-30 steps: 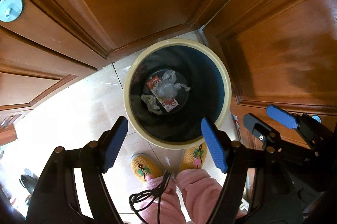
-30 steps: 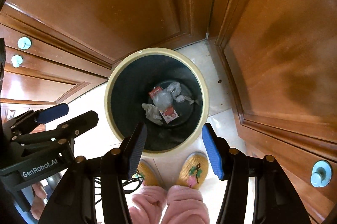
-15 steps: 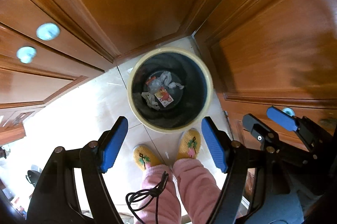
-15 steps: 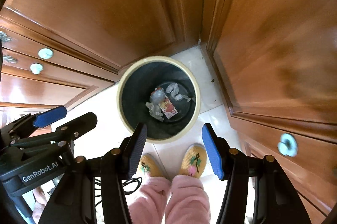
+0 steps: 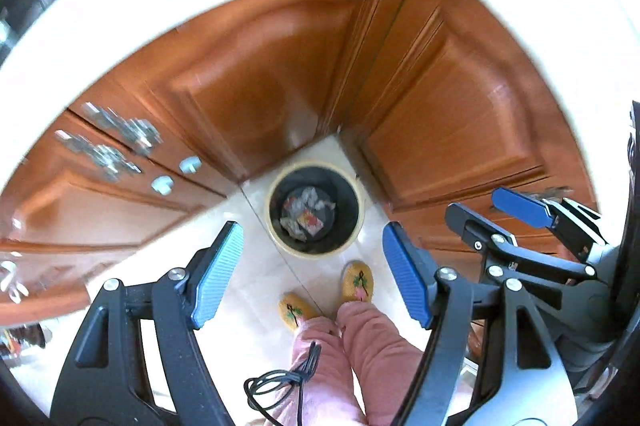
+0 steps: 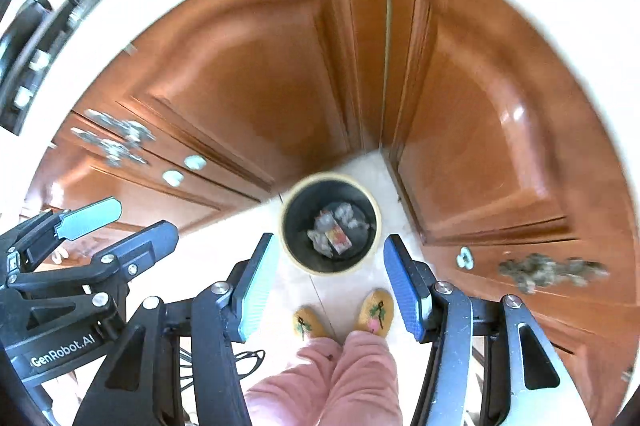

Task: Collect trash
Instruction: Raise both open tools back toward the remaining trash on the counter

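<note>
Left wrist view: two spread, empty tools, left tool (image 5: 310, 274), right tool (image 6: 328, 290), one bin (image 5: 358, 226).

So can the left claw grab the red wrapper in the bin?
Probably not yet: the open left claw hangs high above the cream-rimmed round bin; the red wrapper lies at its bottom, uncovered.

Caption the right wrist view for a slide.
Both open, empty grippers, right and left, held high above the trash bin in the cabinet corner.
</note>
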### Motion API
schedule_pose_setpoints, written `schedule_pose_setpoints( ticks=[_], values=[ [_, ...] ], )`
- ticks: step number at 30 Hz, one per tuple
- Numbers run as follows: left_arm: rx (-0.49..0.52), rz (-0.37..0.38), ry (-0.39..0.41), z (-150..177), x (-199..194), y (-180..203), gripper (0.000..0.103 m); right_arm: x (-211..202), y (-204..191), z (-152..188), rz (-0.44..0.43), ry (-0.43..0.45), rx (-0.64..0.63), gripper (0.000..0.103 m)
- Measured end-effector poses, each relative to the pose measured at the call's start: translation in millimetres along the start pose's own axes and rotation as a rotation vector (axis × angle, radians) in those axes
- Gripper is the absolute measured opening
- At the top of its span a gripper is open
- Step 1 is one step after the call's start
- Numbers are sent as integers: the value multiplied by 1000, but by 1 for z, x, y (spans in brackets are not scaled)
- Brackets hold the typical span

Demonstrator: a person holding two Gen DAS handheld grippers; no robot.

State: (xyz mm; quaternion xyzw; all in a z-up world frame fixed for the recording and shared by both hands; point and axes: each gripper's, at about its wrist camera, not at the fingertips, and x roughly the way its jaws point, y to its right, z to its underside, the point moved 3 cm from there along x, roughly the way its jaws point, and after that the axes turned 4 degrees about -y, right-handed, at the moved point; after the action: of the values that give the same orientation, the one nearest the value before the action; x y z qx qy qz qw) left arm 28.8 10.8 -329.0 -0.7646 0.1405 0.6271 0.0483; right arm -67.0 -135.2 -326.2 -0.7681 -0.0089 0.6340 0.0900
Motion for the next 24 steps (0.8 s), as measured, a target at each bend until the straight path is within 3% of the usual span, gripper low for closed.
schedule_pose_setpoints(
  ticks=[5, 10, 18, 24],
  values=[
    [39, -16, 124, -12, -87, -1, 70, -89, -27, -12, -6, 125, -12, 56],
    [59, -43, 217, -24, -157, -8, 70, -162, -43, -24, 15, 234, -10, 62],
    [54, -48, 341, -48, -224, -16, 70, -257, -62, -44, 18, 376, -8, 62],
    [53, -43, 406, -67, -252, -15, 70, -284, -77, -63, 21, 440, -11, 62]
  ],
)
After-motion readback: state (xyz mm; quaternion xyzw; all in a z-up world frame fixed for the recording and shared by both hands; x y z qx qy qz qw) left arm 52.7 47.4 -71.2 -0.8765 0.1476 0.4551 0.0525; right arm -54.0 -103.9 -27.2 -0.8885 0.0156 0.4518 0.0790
